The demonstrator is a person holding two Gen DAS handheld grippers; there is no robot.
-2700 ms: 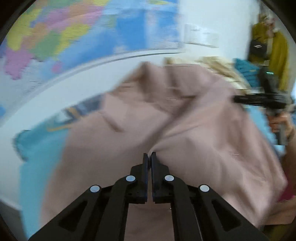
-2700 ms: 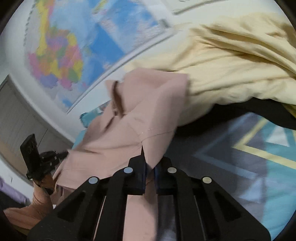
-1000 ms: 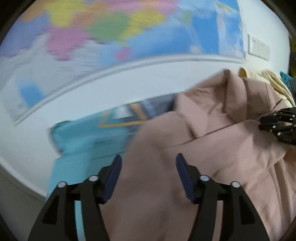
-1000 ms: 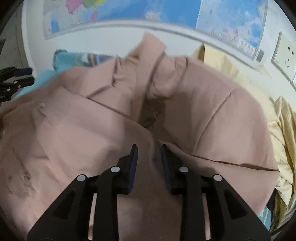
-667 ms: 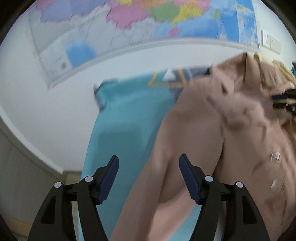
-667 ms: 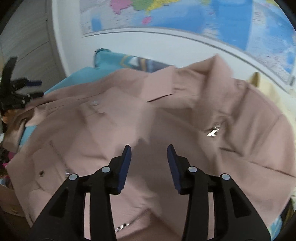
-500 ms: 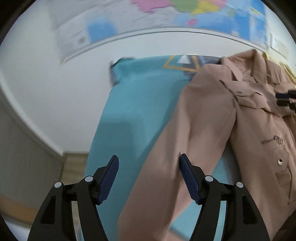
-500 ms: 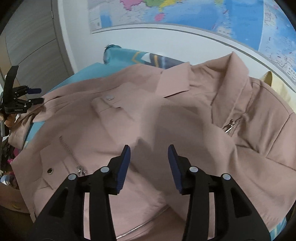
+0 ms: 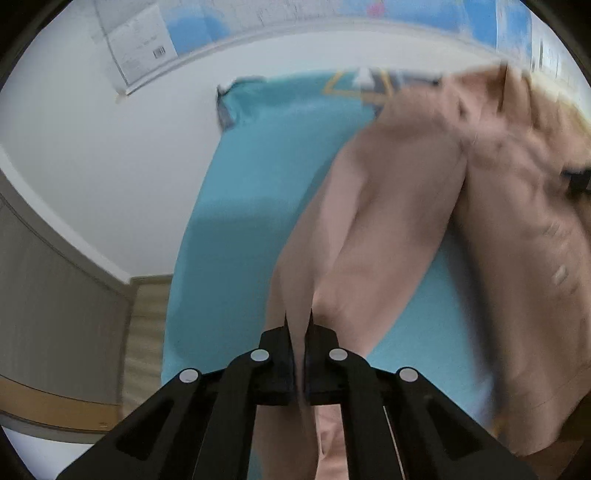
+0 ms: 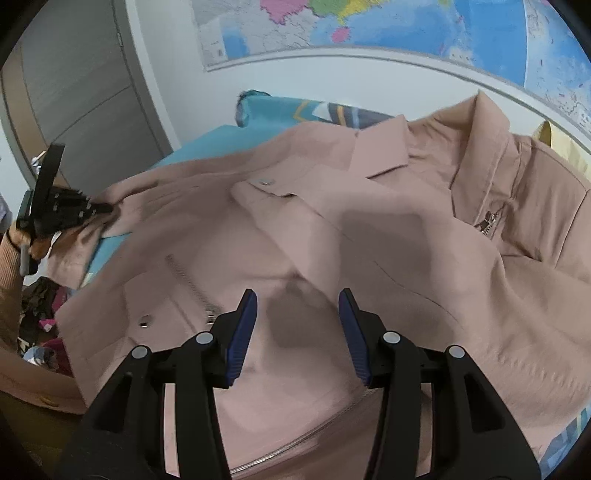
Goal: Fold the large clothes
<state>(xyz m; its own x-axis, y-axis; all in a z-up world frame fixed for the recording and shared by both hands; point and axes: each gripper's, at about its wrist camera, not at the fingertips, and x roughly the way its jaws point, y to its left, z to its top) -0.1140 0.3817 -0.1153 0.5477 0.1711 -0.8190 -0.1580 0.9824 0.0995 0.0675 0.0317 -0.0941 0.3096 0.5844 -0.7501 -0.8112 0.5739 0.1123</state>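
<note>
Now jacket sleeve (image 9: 362,236) pinched in left tongs (image 9: 297,325), body below parted right tongs (image 10: 297,317)

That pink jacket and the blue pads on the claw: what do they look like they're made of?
The pink jacket looks like matte woven cloth, perhaps cotton twill: soft creases, stitched seams, metal snaps and zips. The blue pads on the right claw look like ribbed rubber or soft plastic, though that is a guess from their dull, grooved faces.

A dusty-pink jacket (image 10: 369,236) with silver snaps lies on a teal bedsheet (image 9: 258,177) with a yellow-and-grey triangle pattern, under a blue, multicoloured map (image 10: 369,22).
</note>
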